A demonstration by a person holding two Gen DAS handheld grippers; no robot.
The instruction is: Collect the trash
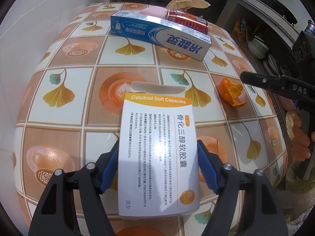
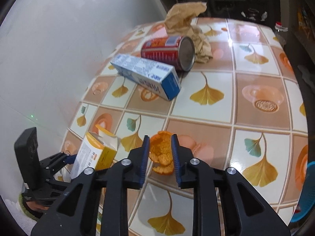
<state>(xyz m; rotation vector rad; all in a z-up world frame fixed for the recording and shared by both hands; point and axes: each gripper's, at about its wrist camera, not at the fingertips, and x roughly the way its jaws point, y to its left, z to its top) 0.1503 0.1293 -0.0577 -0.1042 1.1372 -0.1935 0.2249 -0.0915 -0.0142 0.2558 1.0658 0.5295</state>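
My left gripper (image 1: 158,167) is shut on a white and orange medicine box (image 1: 157,153), its flap open, held just above the patterned table (image 1: 59,78). The box also shows in the right wrist view (image 2: 94,153). My right gripper (image 2: 160,147) has its blue pads on both sides of an orange peel (image 2: 161,153) that lies on the table; the pads look to touch it. The peel shows at the right in the left wrist view (image 1: 232,94). A blue toothpaste box (image 2: 147,76), a red can (image 2: 169,51) and a crumpled brown paper bag (image 2: 187,25) lie farther back.
A white wall (image 2: 49,49) runs along the table's left side. A blue basket (image 2: 307,192) sits past the table's right edge. Shelves with bowls (image 1: 258,47) stand beyond the table. A pink cloth (image 1: 153,11) lies behind the toothpaste box.
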